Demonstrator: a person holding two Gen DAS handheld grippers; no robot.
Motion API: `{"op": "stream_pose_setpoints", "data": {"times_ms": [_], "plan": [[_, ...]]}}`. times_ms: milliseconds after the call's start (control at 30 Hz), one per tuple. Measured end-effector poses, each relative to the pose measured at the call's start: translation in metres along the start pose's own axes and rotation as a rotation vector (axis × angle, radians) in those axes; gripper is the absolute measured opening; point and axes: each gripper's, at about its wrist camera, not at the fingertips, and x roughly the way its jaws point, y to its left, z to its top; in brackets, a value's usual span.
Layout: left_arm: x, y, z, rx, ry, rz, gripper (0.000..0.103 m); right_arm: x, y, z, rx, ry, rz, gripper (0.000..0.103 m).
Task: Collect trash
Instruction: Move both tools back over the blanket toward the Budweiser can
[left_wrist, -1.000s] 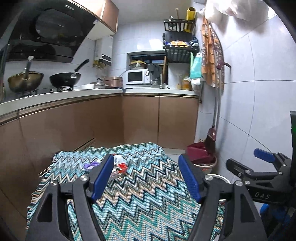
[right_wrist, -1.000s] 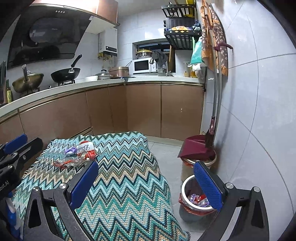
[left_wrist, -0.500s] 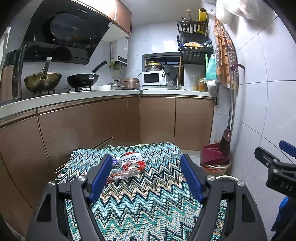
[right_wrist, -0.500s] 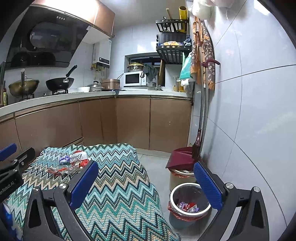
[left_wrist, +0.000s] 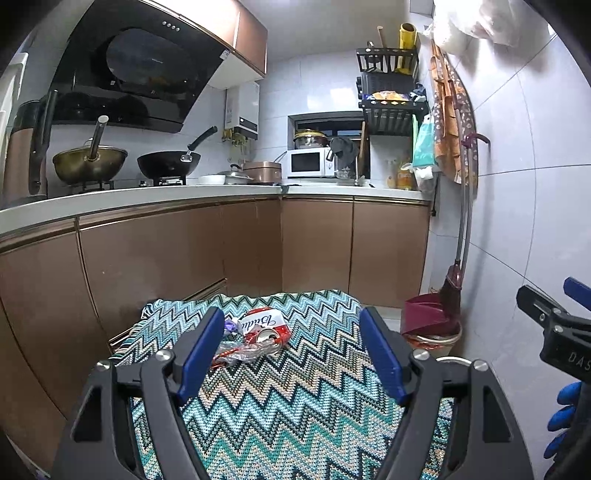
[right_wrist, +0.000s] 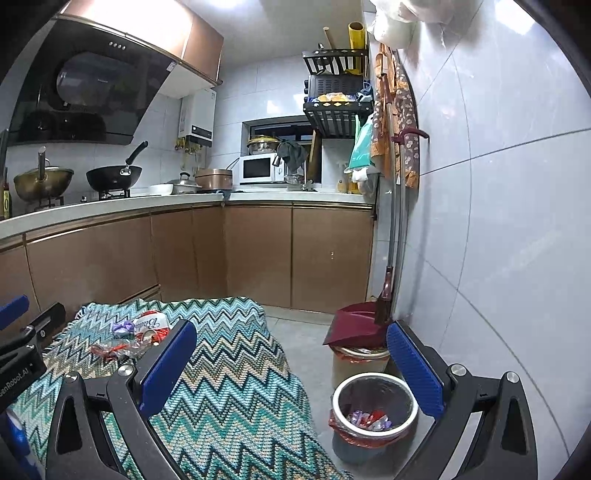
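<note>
A crushed red and white can (left_wrist: 263, 326) lies on the zigzag-patterned cloth (left_wrist: 288, 402), with a clear red wrapper (left_wrist: 236, 350) and a small purple wrapper (left_wrist: 231, 325) beside it. The same pile shows in the right wrist view, with the can (right_wrist: 151, 326) at the cloth's far left. My left gripper (left_wrist: 291, 354) is open and empty, held above the cloth short of the pile. My right gripper (right_wrist: 291, 369) is open and empty, over the cloth's right edge. A small round bin (right_wrist: 375, 406) with a red liner holds several wrappers on the floor at the right.
A taller bin (right_wrist: 358, 360) with a dark red dustpan (right_wrist: 351, 326) and broom stands by the tiled right wall. Brown cabinets (left_wrist: 184, 251) and a white counter with woks, pots and a microwave run along the left and back. The right gripper shows at the left view's right edge (left_wrist: 554, 325).
Both grippers have risen and tilted up, so the kitchen sits lower in view. The trash pile now lies between the left fingers. Both stay open.
</note>
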Motion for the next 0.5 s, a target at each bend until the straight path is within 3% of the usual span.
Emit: {"op": "stream_pose_setpoints", "data": {"times_ms": [300, 500], "plan": [[0.035, 0.011, -0.006, 0.005, 0.084, -0.030, 0.074, 0.030, 0.010, -0.002, -0.021, 0.053, 0.043, 0.103], [0.066, 0.041, -0.017, -0.048, 0.145, -0.020, 0.074, 0.061, 0.020, -0.003, 0.000, 0.102, 0.136, 0.103]]}}
